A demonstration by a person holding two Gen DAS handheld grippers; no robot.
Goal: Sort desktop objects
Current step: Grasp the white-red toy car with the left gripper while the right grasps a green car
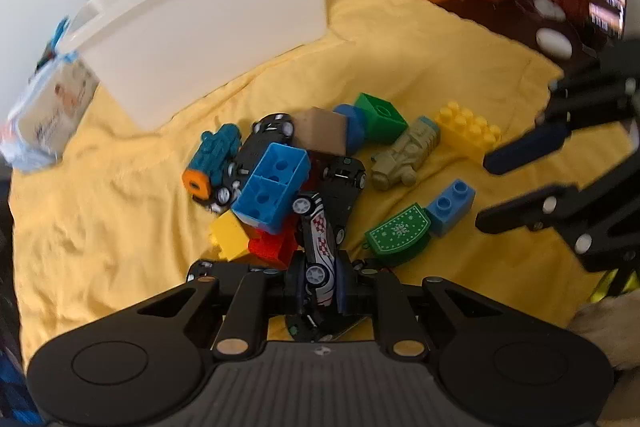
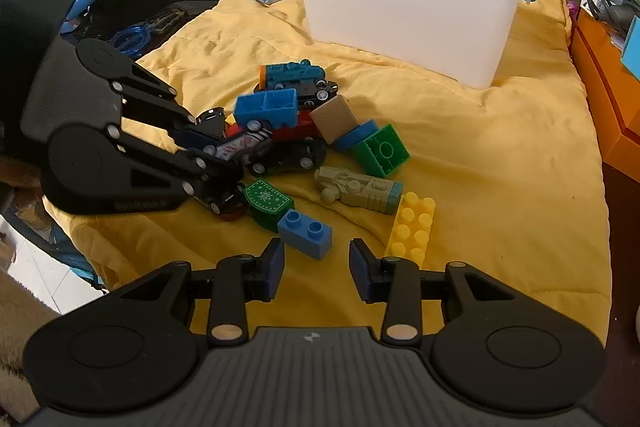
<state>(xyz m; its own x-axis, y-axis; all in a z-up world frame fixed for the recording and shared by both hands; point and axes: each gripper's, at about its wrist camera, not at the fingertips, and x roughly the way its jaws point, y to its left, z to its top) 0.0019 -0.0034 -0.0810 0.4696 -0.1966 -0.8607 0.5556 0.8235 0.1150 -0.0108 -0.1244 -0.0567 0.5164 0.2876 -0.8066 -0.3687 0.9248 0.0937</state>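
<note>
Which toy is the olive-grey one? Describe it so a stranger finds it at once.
Start at the white bin on the yellow cloth, then come toward the toy pile in front of it. On the pile's right edge, between the green block and the yellow studded brick, lies the olive-grey toy vehicle: the only drab, unpainted-looking piece among bright ones.

Both grippers, left (image 1: pixel 317 281) and right (image 2: pixel 316 269), were matte black with ribbed bases and round side discs. Silver screw heads dotted their linkages. Fingers carried dark blue pads (image 2: pixel 276 267).
</note>
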